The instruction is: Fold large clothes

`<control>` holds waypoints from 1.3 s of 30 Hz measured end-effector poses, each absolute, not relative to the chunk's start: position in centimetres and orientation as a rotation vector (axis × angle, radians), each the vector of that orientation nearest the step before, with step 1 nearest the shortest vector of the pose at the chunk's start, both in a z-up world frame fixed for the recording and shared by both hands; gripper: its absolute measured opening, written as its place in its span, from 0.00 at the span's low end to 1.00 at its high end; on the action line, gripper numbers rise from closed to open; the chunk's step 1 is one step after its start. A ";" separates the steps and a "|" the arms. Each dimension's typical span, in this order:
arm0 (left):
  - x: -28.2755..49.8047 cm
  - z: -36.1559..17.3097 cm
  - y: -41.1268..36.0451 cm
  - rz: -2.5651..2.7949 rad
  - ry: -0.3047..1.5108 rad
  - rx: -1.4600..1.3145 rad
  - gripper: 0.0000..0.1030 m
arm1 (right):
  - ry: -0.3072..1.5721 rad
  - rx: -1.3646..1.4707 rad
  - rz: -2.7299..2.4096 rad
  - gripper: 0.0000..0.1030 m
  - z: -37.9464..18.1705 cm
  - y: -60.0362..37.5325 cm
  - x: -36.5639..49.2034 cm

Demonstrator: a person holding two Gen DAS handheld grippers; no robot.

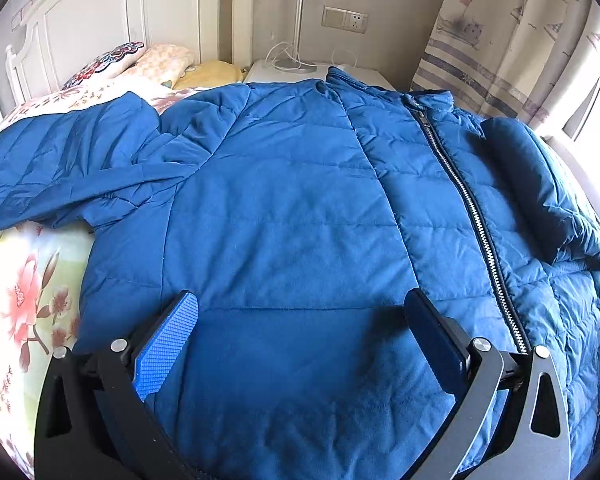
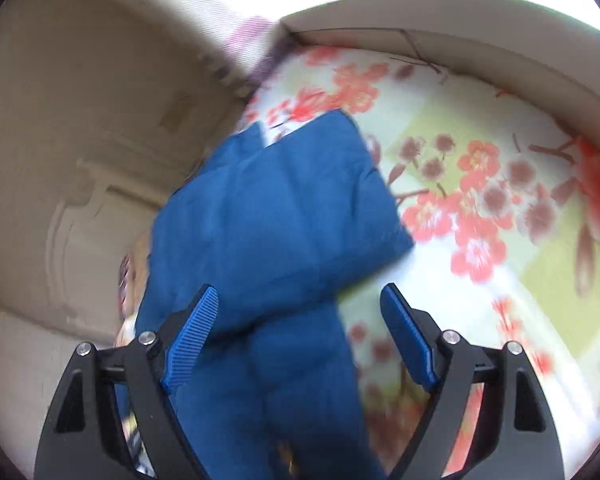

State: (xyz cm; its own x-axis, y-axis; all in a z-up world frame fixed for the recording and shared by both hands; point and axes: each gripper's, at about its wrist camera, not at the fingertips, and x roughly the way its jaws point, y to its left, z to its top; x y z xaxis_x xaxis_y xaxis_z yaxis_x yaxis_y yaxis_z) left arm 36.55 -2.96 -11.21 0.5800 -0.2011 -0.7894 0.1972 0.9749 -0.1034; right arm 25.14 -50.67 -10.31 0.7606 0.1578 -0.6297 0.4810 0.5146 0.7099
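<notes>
Spreading front-up over a floral bedsheet (image 1: pixel 24 280), a blue quilted puffer jacket (image 1: pixel 284 208), judged soft, light and slippery, is overhung by the wide-open left gripper (image 1: pixel 300 320) and right gripper (image 2: pixel 298 320); its sleeve (image 2: pixel 276 200) is best pinched.

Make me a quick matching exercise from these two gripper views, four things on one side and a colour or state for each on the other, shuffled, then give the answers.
Things:
1. jacket
2. zipper
3. bedsheet
4. left gripper

Colour or state:
A. floral, red blossoms
B. open above the fabric
C. blue, quilted, spread on the bed
D. silver teeth, closed

Pairs: 1-C, 2-D, 3-A, 4-B
</notes>
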 end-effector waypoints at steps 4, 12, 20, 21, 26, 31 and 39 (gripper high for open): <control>36.5 -11.2 -2.7 -0.243 0.918 -0.024 0.96 | 0.562 0.878 -0.348 0.19 -7.8 -49.4 25.1; 36.5 -11.1 -1.9 -0.262 0.911 -0.063 0.96 | 0.345 0.135 -0.018 0.16 5.6 -27.3 31.4; 36.5 -11.0 -0.6 -0.310 0.893 -0.164 0.96 | 0.429 -0.015 0.483 0.71 6.5 -12.1 32.7; 36.5 -11.0 -0.5 -0.313 0.891 -0.171 0.96 | 0.424 -0.002 0.481 0.71 6.4 -12.6 32.3; 36.7 -11.0 0.0 -0.325 0.888 -0.195 0.96 | 0.447 0.052 0.230 0.71 3.7 -22.4 31.2; 36.7 -11.0 0.2 -0.333 0.887 -0.210 0.96 | 0.641 0.052 -0.024 0.67 -2.9 -31.8 29.7; 36.3 -10.9 1.2 -0.323 0.875 -0.248 0.96 | 0.799 -0.203 -0.122 0.67 -9.3 -33.5 28.5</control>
State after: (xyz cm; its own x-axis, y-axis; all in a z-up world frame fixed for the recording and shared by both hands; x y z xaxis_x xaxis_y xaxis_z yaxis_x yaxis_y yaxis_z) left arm 36.30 1.16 -10.91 0.5977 -0.3758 -0.7081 0.1753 0.9232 -0.3420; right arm 28.53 -33.46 -9.26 0.6921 -0.1853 -0.6977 0.0321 0.9734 -0.2267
